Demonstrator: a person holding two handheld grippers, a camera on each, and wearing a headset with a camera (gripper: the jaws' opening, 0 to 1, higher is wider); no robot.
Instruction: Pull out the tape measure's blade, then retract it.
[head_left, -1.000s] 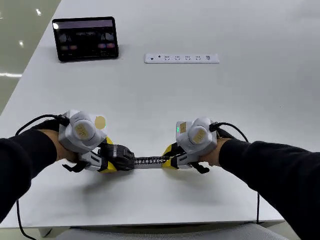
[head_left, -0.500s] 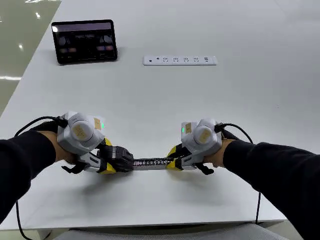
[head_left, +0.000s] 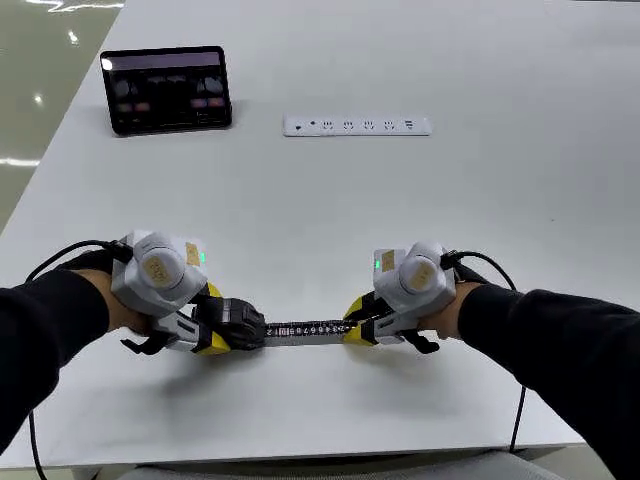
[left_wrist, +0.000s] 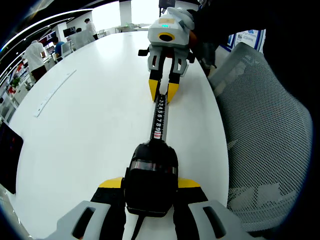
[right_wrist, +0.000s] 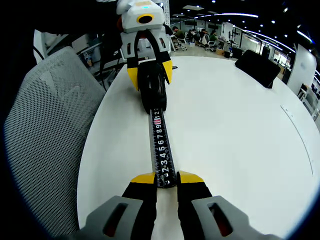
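Note:
A black tape measure case (head_left: 232, 323) lies low over the white table near its front edge, with my left gripper (head_left: 212, 333) shut on it; in the left gripper view the case (left_wrist: 150, 176) sits between the yellow-tipped jaws. Its blade (head_left: 307, 328) runs out to the right, numbered markings up. My right gripper (head_left: 356, 326) is shut on the blade's end (right_wrist: 163, 180). In the right gripper view the blade (right_wrist: 160, 142) stretches away to the case (right_wrist: 152, 89) held by the left gripper (right_wrist: 148, 70). In the left gripper view the right gripper (left_wrist: 163, 90) pinches the far end.
A dark tablet (head_left: 166, 88) stands at the back left of the table. A white power strip (head_left: 356, 126) lies at the back middle. A grey mesh chair (left_wrist: 265, 145) sits beside the table's front edge. People stand far off in the room.
My right gripper has moved to the right with the blade's end, and more of the blade shows between the grippers. The head camera has tipped slightly.

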